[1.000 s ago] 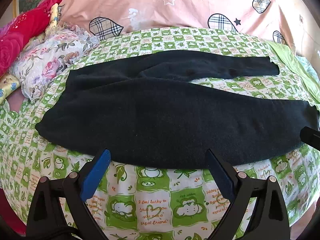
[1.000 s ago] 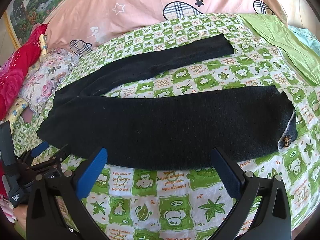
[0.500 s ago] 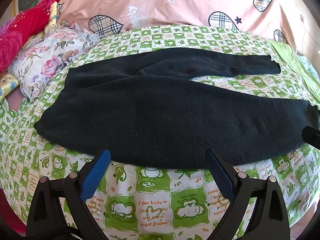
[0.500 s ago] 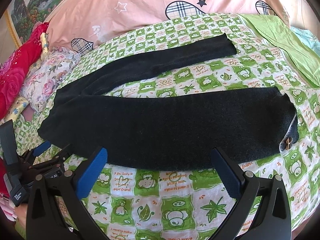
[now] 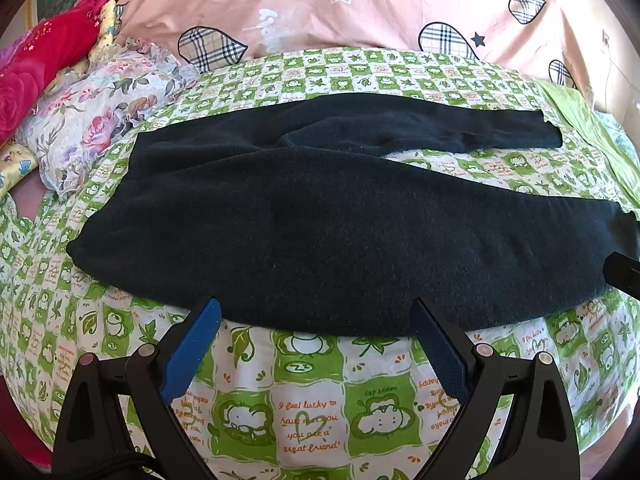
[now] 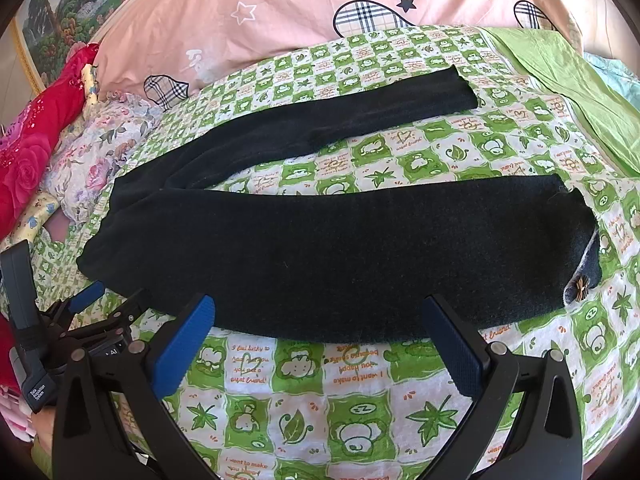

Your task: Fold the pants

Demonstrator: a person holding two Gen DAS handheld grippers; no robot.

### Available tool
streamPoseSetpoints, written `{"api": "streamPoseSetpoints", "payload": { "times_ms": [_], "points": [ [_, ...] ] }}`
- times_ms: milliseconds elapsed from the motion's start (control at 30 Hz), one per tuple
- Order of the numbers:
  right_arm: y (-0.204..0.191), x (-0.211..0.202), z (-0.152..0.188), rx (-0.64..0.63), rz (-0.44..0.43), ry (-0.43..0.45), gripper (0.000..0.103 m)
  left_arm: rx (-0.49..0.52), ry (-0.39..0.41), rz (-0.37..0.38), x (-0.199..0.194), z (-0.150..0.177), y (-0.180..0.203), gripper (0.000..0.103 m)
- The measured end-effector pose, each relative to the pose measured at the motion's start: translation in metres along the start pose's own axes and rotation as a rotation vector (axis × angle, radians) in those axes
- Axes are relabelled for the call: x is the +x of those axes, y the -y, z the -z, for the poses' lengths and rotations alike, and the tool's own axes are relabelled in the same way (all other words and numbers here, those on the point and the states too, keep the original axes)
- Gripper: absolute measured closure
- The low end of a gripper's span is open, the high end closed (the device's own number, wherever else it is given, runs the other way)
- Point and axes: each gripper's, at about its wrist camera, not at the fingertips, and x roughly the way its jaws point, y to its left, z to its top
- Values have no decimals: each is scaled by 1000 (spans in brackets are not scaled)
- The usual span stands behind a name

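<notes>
Dark pants (image 5: 320, 216) lie flat on the bed, waist at the left, two legs spread apart toward the right. They also show in the right wrist view (image 6: 320, 248); a small bow (image 6: 578, 290) sits at the near leg's cuff. My left gripper (image 5: 316, 312) is open and empty, its tips at the near edge of the pants by the waist half. My right gripper (image 6: 320, 312) is open and empty, its tips at the near edge of the near leg. The left gripper (image 6: 86, 298) also shows at the left in the right wrist view.
A green-and-white checked sheet (image 5: 312, 400) covers the bed. A pink quilt (image 5: 360, 4) lies at the back. A floral pillow (image 5: 100, 116) and red bedding (image 5: 36, 76) sit at the left. A light green cloth (image 6: 568, 76) lies at the far right.
Both grippers have drifted slightly toward the pants; the view has shifted a little. Both stay open and the pants have not moved.
</notes>
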Motion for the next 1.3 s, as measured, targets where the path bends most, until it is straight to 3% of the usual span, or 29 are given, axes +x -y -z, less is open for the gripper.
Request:
{"api": "streamPoseSetpoints", "payload": {
  "times_ms": [800,1300],
  "points": [
    [1,2,-1,4,-9,-9,0,11,-10,21,1,-2,1,7],
    [21,-1,-18,41,-20,-22,0,56,-40,112,6,-22,9,7]
  ]
}}
